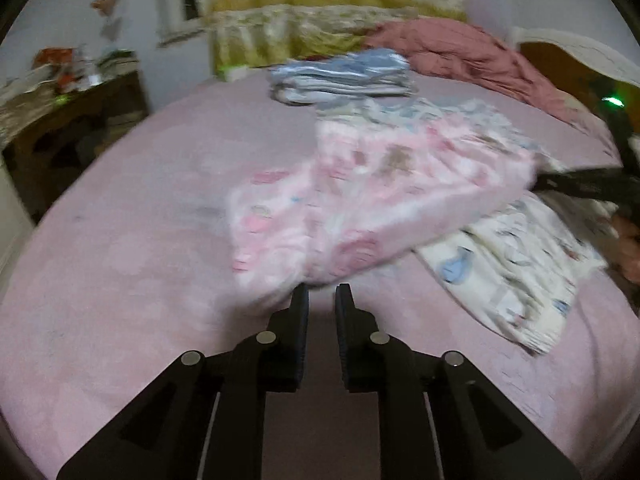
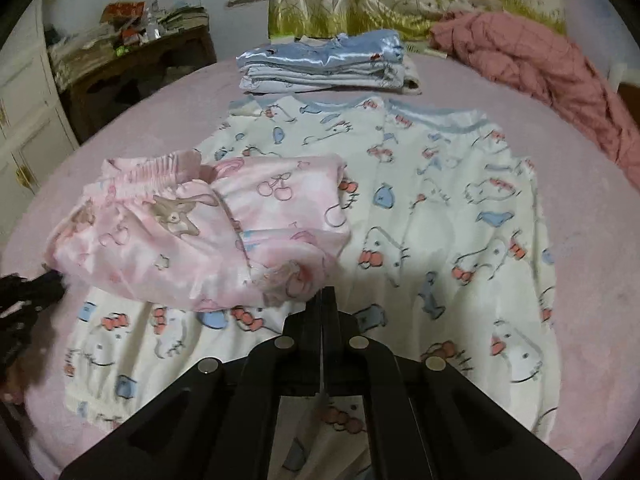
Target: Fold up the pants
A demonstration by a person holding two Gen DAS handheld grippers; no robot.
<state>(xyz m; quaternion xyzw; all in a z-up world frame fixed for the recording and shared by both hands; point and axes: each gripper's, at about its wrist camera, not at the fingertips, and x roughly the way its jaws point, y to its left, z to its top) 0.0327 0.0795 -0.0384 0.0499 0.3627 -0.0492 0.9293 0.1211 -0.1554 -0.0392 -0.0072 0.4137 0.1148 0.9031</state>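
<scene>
Pink patterned pants (image 2: 208, 236) lie folded over on the pink bed, partly on top of white cartoon-print pants (image 2: 440, 216). In the left wrist view the pink pants (image 1: 360, 204) are blurred and the white pants (image 1: 516, 276) lie to their right. My left gripper (image 1: 322, 294) is open, its tips at the near edge of the pink pants. My right gripper (image 2: 325, 294) is shut with its tips at the pink pants' near edge; whether it pinches the cloth is hidden. The left gripper also shows at the left edge of the right wrist view (image 2: 28, 300).
A stack of folded blue and white clothes (image 2: 328, 64) sits at the far side of the bed. A crumpled rose blanket (image 2: 540, 68) lies at the far right. A dark wooden side table (image 2: 132, 60) with clutter stands at the left. White cupboard doors (image 2: 24, 136) are at far left.
</scene>
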